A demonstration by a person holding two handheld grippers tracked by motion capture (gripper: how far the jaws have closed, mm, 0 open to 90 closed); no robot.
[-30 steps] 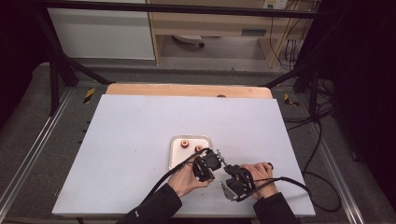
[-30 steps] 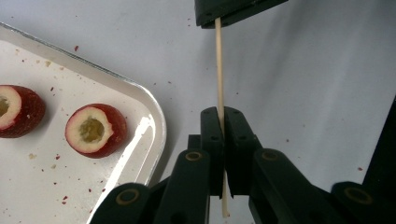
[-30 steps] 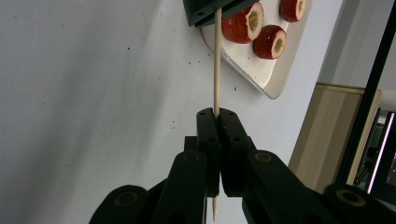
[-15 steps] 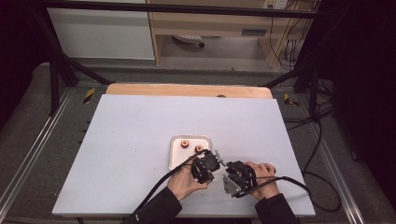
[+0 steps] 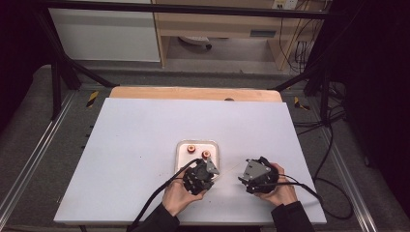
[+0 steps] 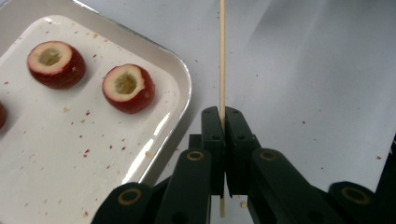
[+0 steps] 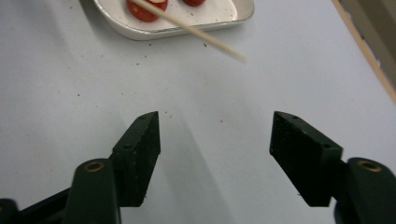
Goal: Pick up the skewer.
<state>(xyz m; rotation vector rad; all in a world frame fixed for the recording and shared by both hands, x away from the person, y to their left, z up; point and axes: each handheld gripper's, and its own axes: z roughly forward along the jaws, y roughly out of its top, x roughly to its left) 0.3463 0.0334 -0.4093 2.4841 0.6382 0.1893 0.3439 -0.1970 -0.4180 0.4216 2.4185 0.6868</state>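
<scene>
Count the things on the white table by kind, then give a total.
Red cored fruit pieces: 3
Thin wooden skewer: 1
White rectangular tray: 1
Black handheld grippers: 2
Total: 7

A pale blue-white table top is lying at the middle of the scene, lit evenly from above. Along its far edge a light wooden strip is showing. Beyond that strip a white cabinet is standing to the left and a wooden shelf unit to the right. Grey carpet is spreading around the table, with metal rails running beside it. Black frame bars are crossing above, and black cables are trailing right of the table.
</scene>
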